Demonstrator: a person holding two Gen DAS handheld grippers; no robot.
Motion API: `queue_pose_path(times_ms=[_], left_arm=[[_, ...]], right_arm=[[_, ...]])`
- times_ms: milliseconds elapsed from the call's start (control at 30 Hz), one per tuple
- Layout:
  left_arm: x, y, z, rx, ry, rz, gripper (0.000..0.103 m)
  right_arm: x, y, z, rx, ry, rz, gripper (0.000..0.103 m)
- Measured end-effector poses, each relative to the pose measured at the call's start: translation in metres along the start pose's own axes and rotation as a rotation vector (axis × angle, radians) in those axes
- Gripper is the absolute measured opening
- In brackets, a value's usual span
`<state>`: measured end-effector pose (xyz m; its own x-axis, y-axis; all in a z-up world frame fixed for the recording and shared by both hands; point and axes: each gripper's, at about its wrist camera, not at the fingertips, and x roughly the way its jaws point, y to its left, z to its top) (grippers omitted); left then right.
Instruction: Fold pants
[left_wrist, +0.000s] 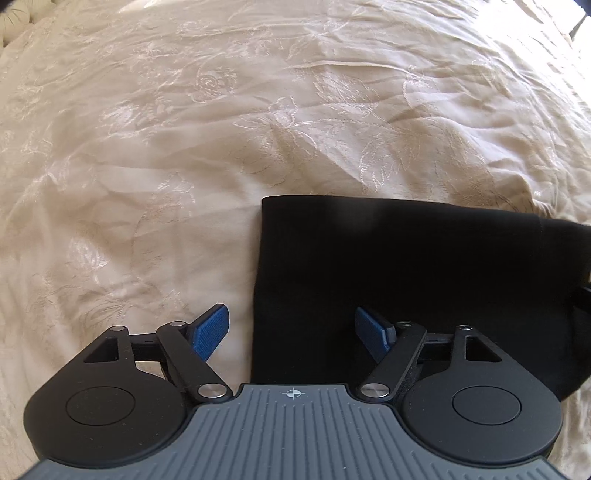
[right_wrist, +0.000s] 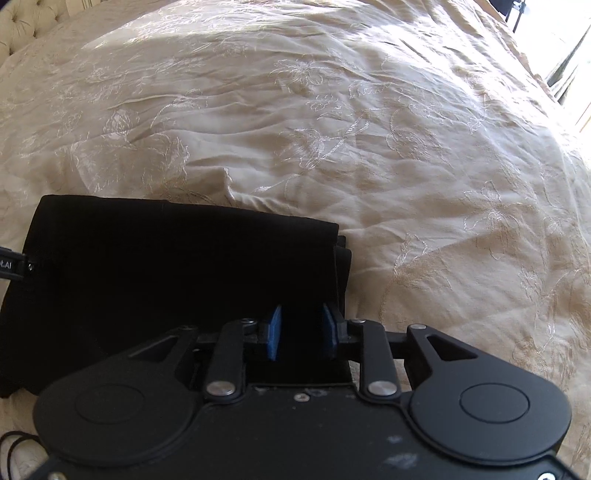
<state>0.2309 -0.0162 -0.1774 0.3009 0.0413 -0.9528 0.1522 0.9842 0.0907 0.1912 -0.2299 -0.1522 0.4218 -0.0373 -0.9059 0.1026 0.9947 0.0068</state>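
Observation:
The black pants (left_wrist: 406, 266) lie folded into a flat rectangle on the cream bedspread (left_wrist: 184, 147). My left gripper (left_wrist: 291, 328) is open wide and empty, straddling the left edge of the pants: one blue pad (left_wrist: 212, 334) over the bedspread, the other over the black cloth. In the right wrist view the pants (right_wrist: 166, 266) fill the lower left. My right gripper (right_wrist: 303, 330) hovers over their right end, where the stacked layers show, jaws partly open with nothing clearly pinched. The tip of the other gripper (right_wrist: 14, 267) shows at the left edge.
The embroidered cream bedspread (right_wrist: 369, 147) stretches far beyond and to both sides of the pants. A tufted headboard (right_wrist: 26, 22) stands at the far left. A dark stand and a bright window (right_wrist: 569, 74) are at the far right.

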Motion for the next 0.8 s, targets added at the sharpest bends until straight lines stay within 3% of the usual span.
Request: queue_pose_path(times_ms=[200,333,467,533,667,800], left_arm=[[-0.029,0.007,-0.052,0.039,-0.028,0.0,0.074],[-0.017,0.008,-0.07,0.04,0.014,0.015,0.075],[-0.01,0.007,-0.068,0.033,0.04,0.021,0.075],[-0.019,0.005,-0.059,0.051,0.003,0.021,0.075],[-0.032,0.004,-0.045,0.08,-0.064,0.013,0.075],[-0.021,0.007,-0.028,0.066,-0.056,0.004,0.075]], right_arm=[[-0.048,0.001,-0.026,0.038,-0.118,0.023,0.027],[-0.054,0.012,-0.051,0.005,-0.108,0.023,0.027],[-0.042,0.017,-0.061,-0.024,-0.064,0.016,0.027],[-0.045,0.013,-0.056,-0.009,-0.072,0.03,0.028],[-0.057,-0.006,-0.042,0.074,-0.149,0.039,0.041],[-0.039,-0.03,-0.027,0.147,-0.121,0.035,0.046]])
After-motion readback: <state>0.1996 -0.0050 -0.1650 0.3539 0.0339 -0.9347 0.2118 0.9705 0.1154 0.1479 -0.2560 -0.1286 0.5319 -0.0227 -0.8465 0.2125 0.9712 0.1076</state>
